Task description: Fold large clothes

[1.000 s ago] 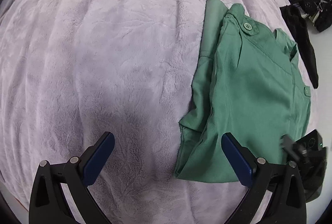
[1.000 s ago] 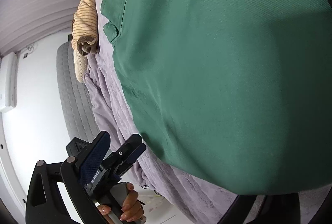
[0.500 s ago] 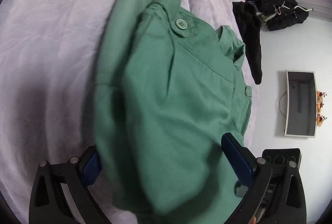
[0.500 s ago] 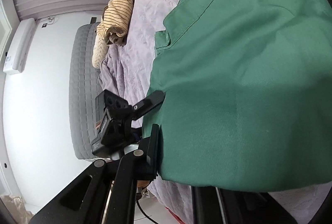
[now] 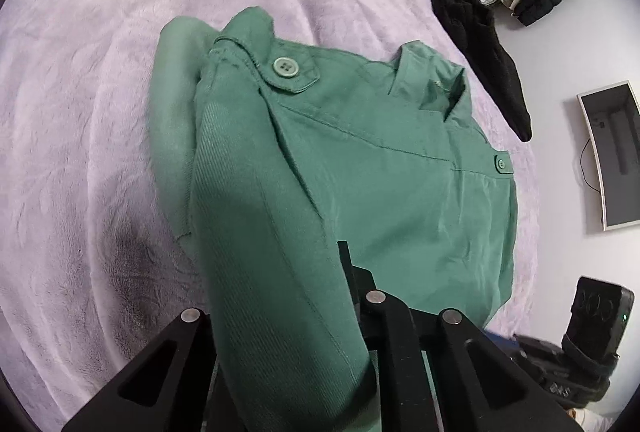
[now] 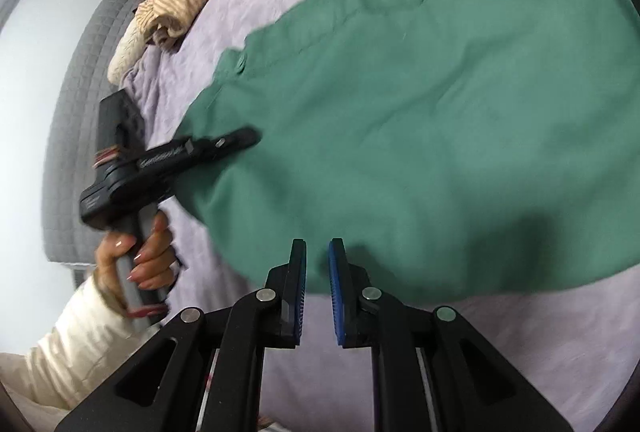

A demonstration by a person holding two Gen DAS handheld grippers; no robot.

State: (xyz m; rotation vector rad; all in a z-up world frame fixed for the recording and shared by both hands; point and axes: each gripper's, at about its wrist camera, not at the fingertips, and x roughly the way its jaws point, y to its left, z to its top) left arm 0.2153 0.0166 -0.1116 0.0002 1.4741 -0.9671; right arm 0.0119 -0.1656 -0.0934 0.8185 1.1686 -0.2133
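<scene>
Fabric of the green jacket [image 5: 392,191] sits clamped in our left gripper [image 5: 304,312], hiding its fingers; our right gripper [image 6: 317,272], nearly closed, grips nothing above the blurred hem.

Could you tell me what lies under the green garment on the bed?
The green garment rests on the lilac blanket, which shows all round it. Anything directly beneath the cloth is covered.

No legible text anywhere. There's faint print on the side of my left gripper [image 6: 244,139], seen from the right wrist, but it's too blurred to read.
</scene>
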